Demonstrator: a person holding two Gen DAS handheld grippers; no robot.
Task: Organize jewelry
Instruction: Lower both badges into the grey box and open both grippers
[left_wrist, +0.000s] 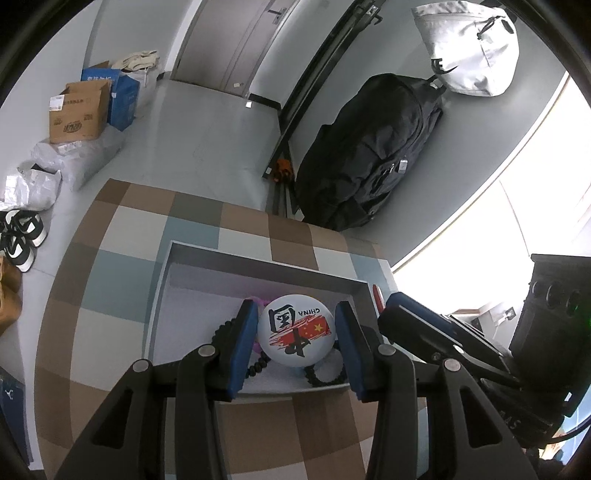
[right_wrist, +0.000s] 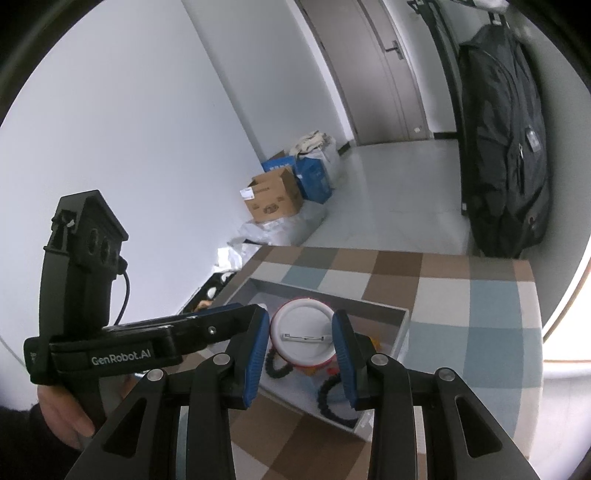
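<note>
Left hand-held gripper (left_wrist: 295, 332) clamps white badge (left_wrist: 295, 330), lower centre, printed face showing. Right hand-held gripper (right_wrist: 301, 332) clamps second badge (right_wrist: 303, 334), pin-back showing. Both above grey tray (left_wrist: 166, 288) holding black beads (left_wrist: 258, 363).

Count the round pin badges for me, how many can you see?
2. One badge sits face out in the left gripper; the other badge shows its pin side in the right gripper. The tray may hide more.
</note>
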